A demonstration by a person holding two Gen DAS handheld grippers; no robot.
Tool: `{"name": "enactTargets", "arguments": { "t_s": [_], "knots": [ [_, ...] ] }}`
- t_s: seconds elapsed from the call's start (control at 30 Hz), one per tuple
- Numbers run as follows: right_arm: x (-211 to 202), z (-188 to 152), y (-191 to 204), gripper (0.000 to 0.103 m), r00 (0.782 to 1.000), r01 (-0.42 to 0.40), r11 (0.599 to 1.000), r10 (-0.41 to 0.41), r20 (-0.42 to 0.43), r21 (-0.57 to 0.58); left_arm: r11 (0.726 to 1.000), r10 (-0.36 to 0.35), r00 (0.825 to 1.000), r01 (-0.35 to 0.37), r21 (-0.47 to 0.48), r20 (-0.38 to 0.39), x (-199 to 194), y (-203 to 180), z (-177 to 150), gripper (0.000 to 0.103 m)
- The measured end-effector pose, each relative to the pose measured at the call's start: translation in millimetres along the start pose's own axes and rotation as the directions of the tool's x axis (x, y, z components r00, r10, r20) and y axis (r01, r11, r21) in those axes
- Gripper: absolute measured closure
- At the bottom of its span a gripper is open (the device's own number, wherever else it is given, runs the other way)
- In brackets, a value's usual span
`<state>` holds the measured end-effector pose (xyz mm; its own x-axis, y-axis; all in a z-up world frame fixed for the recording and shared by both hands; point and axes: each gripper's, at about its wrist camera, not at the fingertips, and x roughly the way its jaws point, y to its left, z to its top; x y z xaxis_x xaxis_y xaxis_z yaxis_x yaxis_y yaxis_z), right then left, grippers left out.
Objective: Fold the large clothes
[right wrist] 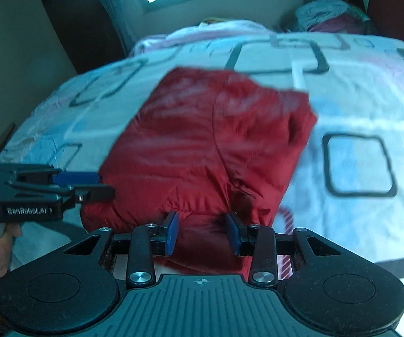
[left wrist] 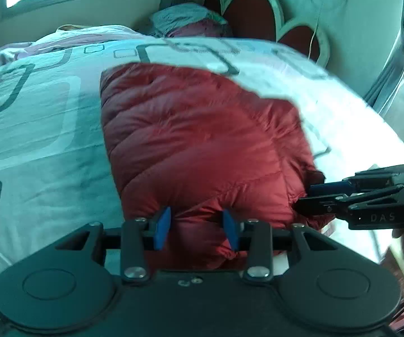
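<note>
The red jacket [left wrist: 196, 140] lay on the bed [left wrist: 47, 140], over a pale cover with dark square outlines, already doubled into a rough block with its near hem toward the person. Both hand-held grippers were at that near edge, side by side.

The left hand-held gripper [left wrist: 196, 229] stood with its blue pads partly apart, a fold of the red hem bulging up between them; the pads seemed to flank the cloth more than to pinch it, so no firm grip could be read. The right hand-held gripper [right wrist: 204, 233] looked the same in its own view: pads partly apart, the hem rising between them, no clear squeeze. Both views were blurred, which made contact hard to judge.

The step in hand was, by my reading, the taking of the near hem at two points, ready for another fold away from the person toward the far edge of the jacket.

The next move would call for both pairs of pads to close on the padded hem together, deep enough to catch all the layers. The slick quilted shell would likely slip from a shallow bite. Then both hands should lift evenly and carry the hem over, keeping it level so the block stays square.
</note>
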<state>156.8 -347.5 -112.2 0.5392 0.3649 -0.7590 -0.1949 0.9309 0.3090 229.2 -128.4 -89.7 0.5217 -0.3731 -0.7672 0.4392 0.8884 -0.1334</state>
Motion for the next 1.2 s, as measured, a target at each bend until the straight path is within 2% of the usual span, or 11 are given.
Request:
{"name": "enactTargets", "arguments": {
  "t_s": [0.23, 0.43, 0.47, 0.5, 0.53, 0.57, 0.77, 0.87, 0.97, 1.1, 1.2],
  "knots": [
    [28, -23, 1, 0.065, 0.999, 0.043, 0.997, -0.042, 0.009, -0.062, 0.996, 0.070, 0.997, -0.069, 0.053, -0.017, 16, -7, -13, 0.062],
    [6, -9, -8, 0.064, 0.999, 0.026, 1.000, -0.026, 0.027, -0.004, 0.999, 0.053, 0.998, -0.053, 0.001, 0.026, -7, -3, -2, 0.056],
    [-5, -5, -15, 0.060, 0.998, 0.025, 0.999, -0.027, 0.061, 0.033, 0.998, 0.065, 0.996, -0.064, -0.019, 0.065, -15, 1, 1, 0.028],
    [-13, -3, -21, 0.027, 0.996, 0.027, 0.998, -0.033, 0.087, 0.062, 0.995, 0.089, 0.988, -0.083, -0.049, 0.123, -24, 7, 5, 0.003],
    [-19, 0, -28, 0.007, 0.991, 0.055, 0.995, -0.065, 0.117, 0.088, 0.993, 0.102, 0.979, -0.090, -0.076, 0.176, -31, 11, 7, 0.004],
    [-21, 4, -37, 0.000, 0.988, 0.066, 0.992, -0.080, 0.135, 0.106, 0.992, 0.089, 0.973, -0.067, -0.108, 0.214, -35, 20, 13, 0.003],
    [-2, 31, -103, 0.001, 0.989, -0.096, 0.929, 0.049, 0.139, 0.358, 0.951, -0.038, 0.985, 0.086, -0.295, 0.168, -1, 61, 39, 0.003],
    [16, 40, -134, 0.006, 0.985, -0.160, 0.873, 0.114, 0.128, 0.460, 0.931, -0.059, 0.995, 0.084, -0.354, 0.079, 22, 73, 40, 0.003],
    [34, 41, -158, 0.012, 0.977, -0.213, 0.815, 0.178, 0.118, 0.538, 0.913, -0.071, 0.995, 0.092, -0.398, 0.068, 31, 79, 36, 0.004],
    [53, 42, -170, 0.013, 0.959, -0.274, 0.774, 0.267, 0.097, 0.571, 0.906, -0.067, 0.996, 0.082, -0.414, 0.051, 39, 78, 33, 0.005],
    [59, 44, -169, 0.013, 0.950, -0.297, 0.779, 0.297, 0.092, 0.552, 0.901, -0.090, 0.995, 0.103, -0.423, 0.050, 46, 78, 35, 0.006]
  ]
}}
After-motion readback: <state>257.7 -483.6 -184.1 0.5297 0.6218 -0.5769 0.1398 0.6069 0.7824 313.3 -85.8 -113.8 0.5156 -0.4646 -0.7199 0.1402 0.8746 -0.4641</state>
